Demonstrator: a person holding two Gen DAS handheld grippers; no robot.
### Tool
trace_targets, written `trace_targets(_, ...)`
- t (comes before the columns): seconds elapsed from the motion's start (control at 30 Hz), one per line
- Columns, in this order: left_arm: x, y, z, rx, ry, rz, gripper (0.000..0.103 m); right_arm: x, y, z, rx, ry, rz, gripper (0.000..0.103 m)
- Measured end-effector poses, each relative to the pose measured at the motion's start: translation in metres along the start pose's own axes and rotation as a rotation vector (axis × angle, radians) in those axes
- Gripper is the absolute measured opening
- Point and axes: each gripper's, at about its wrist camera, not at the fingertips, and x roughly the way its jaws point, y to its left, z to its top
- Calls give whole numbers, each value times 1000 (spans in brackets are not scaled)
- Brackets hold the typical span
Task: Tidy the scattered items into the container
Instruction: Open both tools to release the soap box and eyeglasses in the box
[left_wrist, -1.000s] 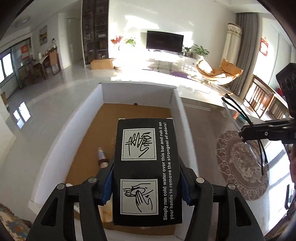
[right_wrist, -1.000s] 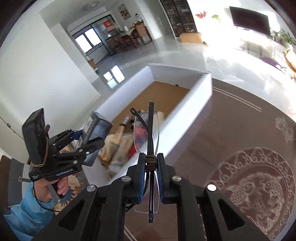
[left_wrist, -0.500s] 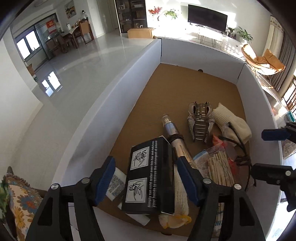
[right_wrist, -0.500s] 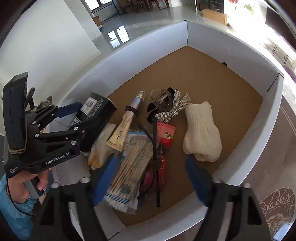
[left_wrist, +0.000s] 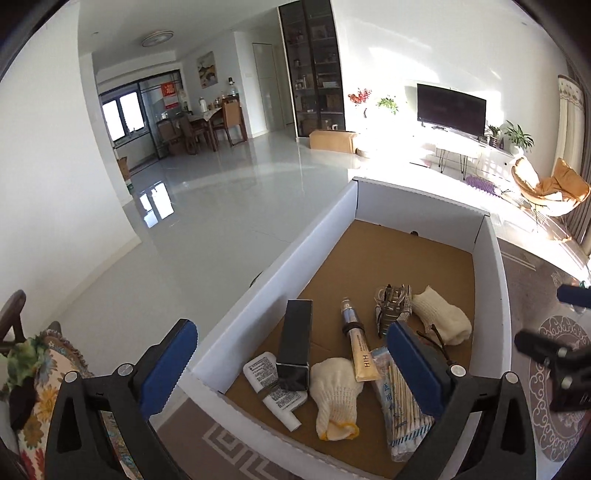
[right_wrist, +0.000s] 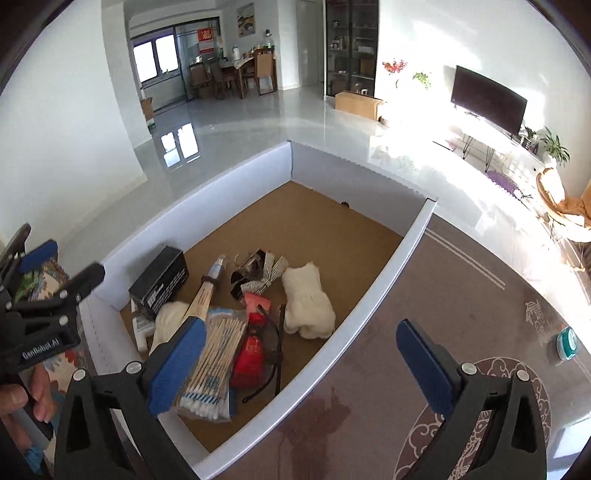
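Note:
A white cardboard box with a brown floor holds the items. A black carton lies near its left wall. Black-framed glasses lie on a red packet beside a cotton-swab pack. White gloves, a tube and a glittery bow also lie inside. My left gripper is open and empty above the box's near end. My right gripper is open and empty over the box's right wall.
The box stands on a dark glass table with a round patterned mat. A teal round tin sits on the table at right. A floral cushion lies at left. Shiny floor, a TV and chairs are beyond.
My left gripper let go of the black carton, which now lies in the box. My right gripper let go of the glasses, now in the box. Both grippers opened and pulled back.

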Motion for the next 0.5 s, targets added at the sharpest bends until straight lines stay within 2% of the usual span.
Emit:
trace_targets(0.13,-7,2,-16,-48,17,-33,103,-7,22,-21,-79,16,32,103)
trace_targets(0.2,-6,0,-22,-46,30,-18,103,-13,30,-20,-111,-11,12,103)
trace_targets(0.3,-5,2,-27,-66,52,-38,103,-24,38,-15,-144,-61,-26,103)
trace_targets(0.4,-14,6,-32,-85,11,10,103,-27,43,-10,-142,-92,-48,103)
trace_targets(0.5,-24,6,-31,-51,-41,53,103,-25,46,-5,-137,-105,-56,103)
